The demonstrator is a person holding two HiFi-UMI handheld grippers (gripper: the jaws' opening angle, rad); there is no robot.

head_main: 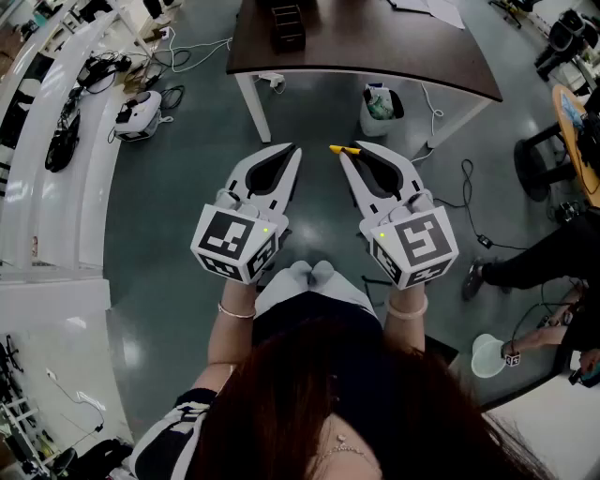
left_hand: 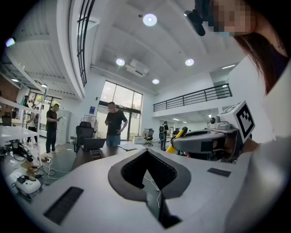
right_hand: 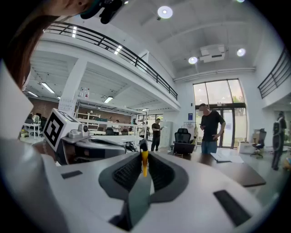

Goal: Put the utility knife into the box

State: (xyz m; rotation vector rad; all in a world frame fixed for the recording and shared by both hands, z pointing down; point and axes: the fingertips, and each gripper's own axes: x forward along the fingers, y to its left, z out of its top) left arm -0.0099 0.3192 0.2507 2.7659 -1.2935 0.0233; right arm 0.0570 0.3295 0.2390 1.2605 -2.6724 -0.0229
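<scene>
Both grippers are held up over the floor in front of a dark table (head_main: 403, 52). My right gripper (head_main: 349, 151) is shut on a yellow utility knife (head_main: 337, 149), whose end sticks out to the left of the tips. In the right gripper view the knife (right_hand: 144, 166) stands thin and upright between the jaws of that gripper (right_hand: 143, 154). My left gripper (head_main: 294, 150) is shut with nothing in it; its jaws (left_hand: 146, 152) meet at the tip. A dark box-like object (head_main: 288, 26) sits on the table's far part.
A white bin (head_main: 380, 108) stands under the table, with cables on the floor around it. A white shelf (head_main: 56, 141) runs along the left. A seated person's leg (head_main: 534, 258) is at the right. Several people stand far off (left_hand: 115, 124).
</scene>
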